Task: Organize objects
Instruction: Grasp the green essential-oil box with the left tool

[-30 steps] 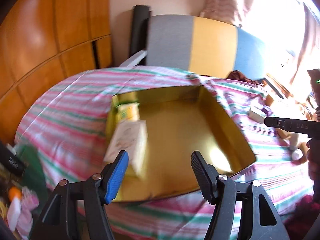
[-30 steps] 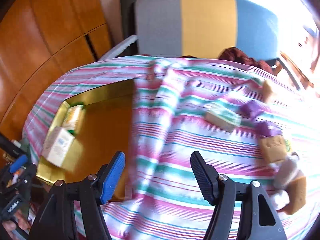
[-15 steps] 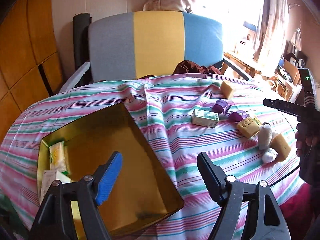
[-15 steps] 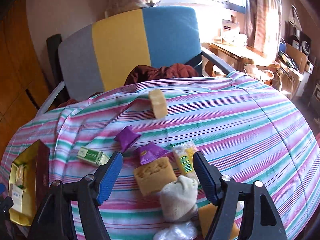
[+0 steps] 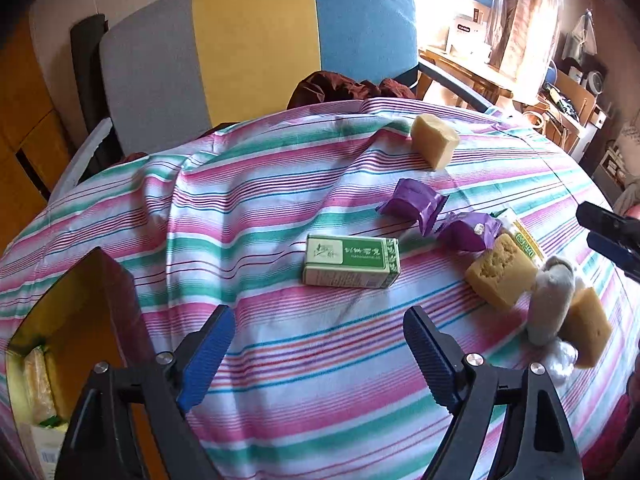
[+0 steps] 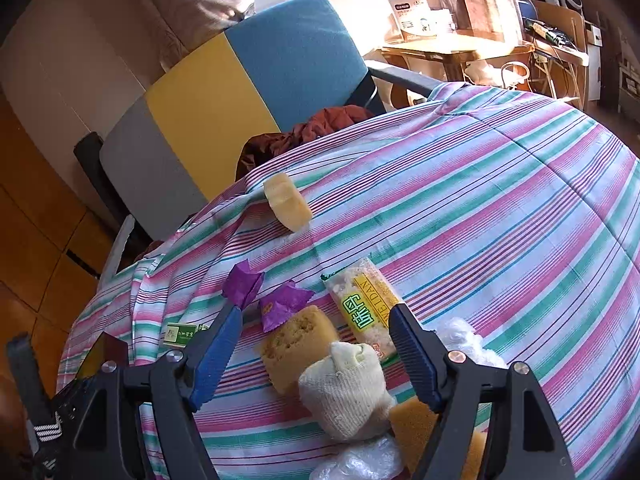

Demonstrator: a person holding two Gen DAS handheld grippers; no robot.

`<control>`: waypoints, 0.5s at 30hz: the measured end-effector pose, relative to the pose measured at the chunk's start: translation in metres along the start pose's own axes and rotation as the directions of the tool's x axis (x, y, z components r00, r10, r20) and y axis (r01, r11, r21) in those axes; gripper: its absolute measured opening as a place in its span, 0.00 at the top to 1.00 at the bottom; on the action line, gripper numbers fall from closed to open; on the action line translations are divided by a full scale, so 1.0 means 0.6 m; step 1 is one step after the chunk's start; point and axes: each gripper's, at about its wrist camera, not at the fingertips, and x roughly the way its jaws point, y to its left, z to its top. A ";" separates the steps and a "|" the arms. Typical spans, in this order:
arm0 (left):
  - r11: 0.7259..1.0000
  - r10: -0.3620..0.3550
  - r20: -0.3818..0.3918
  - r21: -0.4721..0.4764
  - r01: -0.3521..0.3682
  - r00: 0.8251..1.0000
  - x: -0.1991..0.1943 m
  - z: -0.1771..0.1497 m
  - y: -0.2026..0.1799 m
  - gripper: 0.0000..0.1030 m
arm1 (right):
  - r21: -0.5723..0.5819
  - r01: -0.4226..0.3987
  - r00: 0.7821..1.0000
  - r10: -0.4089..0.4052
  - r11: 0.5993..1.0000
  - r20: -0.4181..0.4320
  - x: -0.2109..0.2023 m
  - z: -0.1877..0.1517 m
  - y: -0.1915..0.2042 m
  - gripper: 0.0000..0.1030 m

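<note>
My left gripper is open and empty above the striped cloth, with a green box lying just beyond it. Two purple packets, yellow sponges and a rolled white sock lie to its right. A gold tin at the lower left holds packets. My right gripper is open and empty, with the sock, a sponge and a yellow snack bar between and just beyond its fingers.
A grey, yellow and blue chair stands behind the table with a dark red cloth on its seat. A cluttered desk stands at the far right by the window. Crumpled clear plastic lies near the sock.
Both grippers have swung right, away from the gold tin and towards the loose objects. The left one now faces the green box; the right one has closed in on the sock and sponge.
</note>
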 end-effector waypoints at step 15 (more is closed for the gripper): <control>0.990 0.026 -0.046 0.138 -0.020 0.999 0.121 0.045 -0.045 0.29 | -0.015 -0.009 1.000 0.009 1.000 -0.016 0.006 0.001 0.004 0.25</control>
